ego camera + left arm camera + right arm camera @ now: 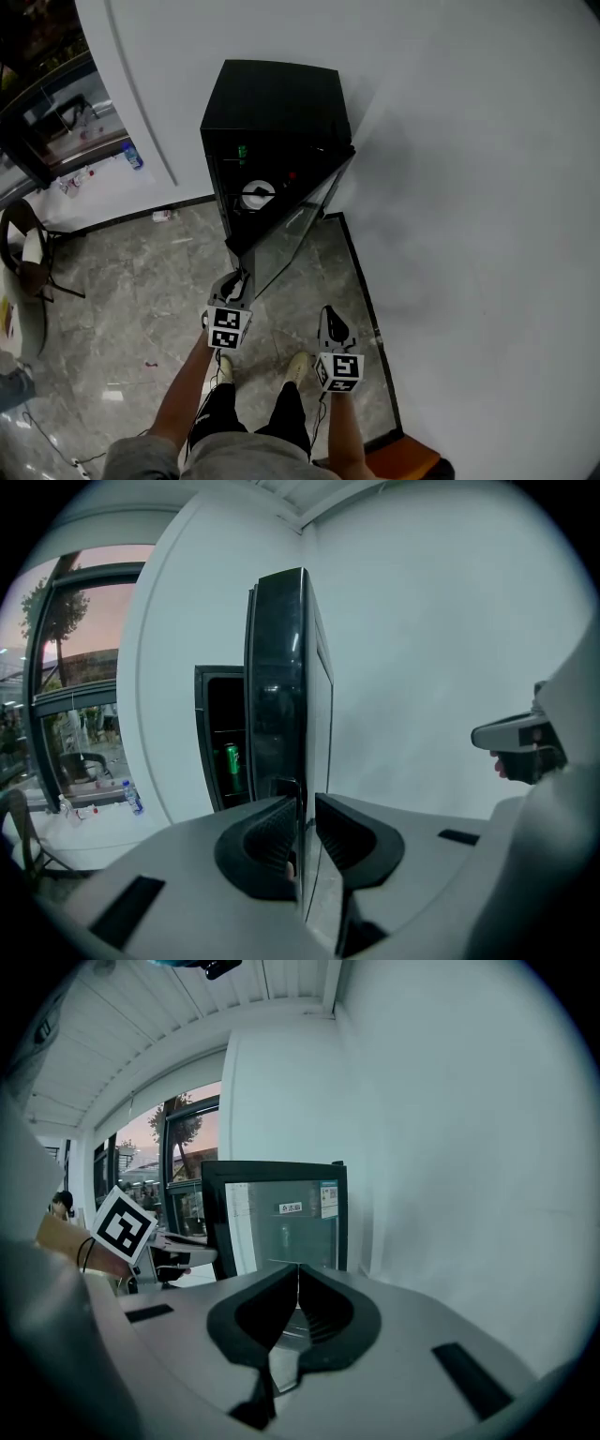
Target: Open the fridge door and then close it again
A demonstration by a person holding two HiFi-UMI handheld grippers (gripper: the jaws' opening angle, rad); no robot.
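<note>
Head view: boxy fridge (277, 103), glass door (292, 234)

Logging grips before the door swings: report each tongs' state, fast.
Left tongs: closed on the edge of the black-framed glass fridge door.
Right tongs: closed, holding nothing.

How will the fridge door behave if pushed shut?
The door looks like a rigid glass panel in a black frame: it should swing on its hinge, not flex. Held at its free edge by the left gripper, it probably moves with little force. The can inside the fridge might tip if it slams.
</note>
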